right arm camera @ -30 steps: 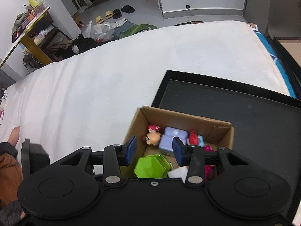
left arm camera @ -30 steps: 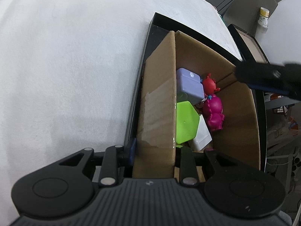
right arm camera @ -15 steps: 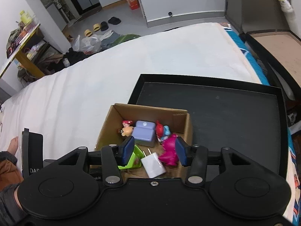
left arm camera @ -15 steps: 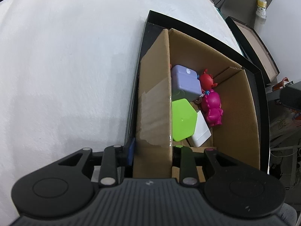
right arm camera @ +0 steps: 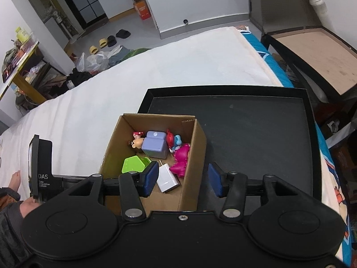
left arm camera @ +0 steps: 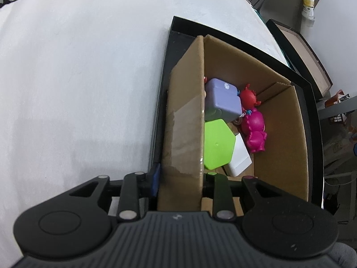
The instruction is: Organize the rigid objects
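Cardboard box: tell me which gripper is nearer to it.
Left. The left gripper is clamped on the cardboard box wall, one finger inside, one outside. The right gripper hangs open above the box's opposite wall, not touching it.

Bed with a tray on its right side

A white-covered bed (right arm camera: 156,71) carries everything here, its surface stretching wide and bare to the left. Directly on it, near the blue-edged right side, lies a shallow black tray (right arm camera: 256,134) with a raised rim. A cardboard box (right arm camera: 196,147) of small toys sits at the tray's left edge.
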`<state>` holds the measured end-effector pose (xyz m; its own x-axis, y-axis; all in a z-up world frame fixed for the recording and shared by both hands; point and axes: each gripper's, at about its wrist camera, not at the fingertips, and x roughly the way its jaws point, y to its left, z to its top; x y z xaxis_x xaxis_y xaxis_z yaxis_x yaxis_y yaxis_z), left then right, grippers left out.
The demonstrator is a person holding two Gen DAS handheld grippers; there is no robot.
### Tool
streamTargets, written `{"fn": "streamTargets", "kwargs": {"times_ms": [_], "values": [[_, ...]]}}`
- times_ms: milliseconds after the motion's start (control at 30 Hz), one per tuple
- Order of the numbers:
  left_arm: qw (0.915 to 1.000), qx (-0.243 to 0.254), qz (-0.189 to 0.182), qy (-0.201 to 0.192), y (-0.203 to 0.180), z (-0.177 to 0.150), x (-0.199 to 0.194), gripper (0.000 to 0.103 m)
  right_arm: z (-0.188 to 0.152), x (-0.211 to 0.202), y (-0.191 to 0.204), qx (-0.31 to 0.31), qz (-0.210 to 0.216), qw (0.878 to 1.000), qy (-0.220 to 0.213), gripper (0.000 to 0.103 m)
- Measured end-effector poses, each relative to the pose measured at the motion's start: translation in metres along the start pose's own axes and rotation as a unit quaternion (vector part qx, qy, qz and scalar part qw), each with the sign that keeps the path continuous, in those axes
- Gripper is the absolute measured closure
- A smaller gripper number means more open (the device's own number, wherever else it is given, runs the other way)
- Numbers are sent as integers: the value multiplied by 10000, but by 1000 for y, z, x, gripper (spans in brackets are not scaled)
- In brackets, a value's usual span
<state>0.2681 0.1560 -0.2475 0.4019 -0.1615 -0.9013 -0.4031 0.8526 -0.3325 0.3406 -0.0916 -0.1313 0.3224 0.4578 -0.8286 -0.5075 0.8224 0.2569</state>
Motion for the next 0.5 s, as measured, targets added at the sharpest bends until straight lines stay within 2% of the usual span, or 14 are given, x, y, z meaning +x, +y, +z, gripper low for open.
{"fn": "streamTargets", "kwargs": {"times_ms": [100,233,300,500], "values": [[10000,59,19,-43,-2,0,-7,74,-3,-7,-4,75,22,9999,-66,49],[9997,132,203,-70,-3,1,-21,67,-6,-12,-3,47,-26,9999,-164,45],[9996,172,151,-156,-4,1,-31,61,-7,-13,-3,56,-25,9998,-192,43],[9982,267,69,-535,-15,-3,-74,51,-11,-22,-3,124,-54,9992,-366,34]]}}
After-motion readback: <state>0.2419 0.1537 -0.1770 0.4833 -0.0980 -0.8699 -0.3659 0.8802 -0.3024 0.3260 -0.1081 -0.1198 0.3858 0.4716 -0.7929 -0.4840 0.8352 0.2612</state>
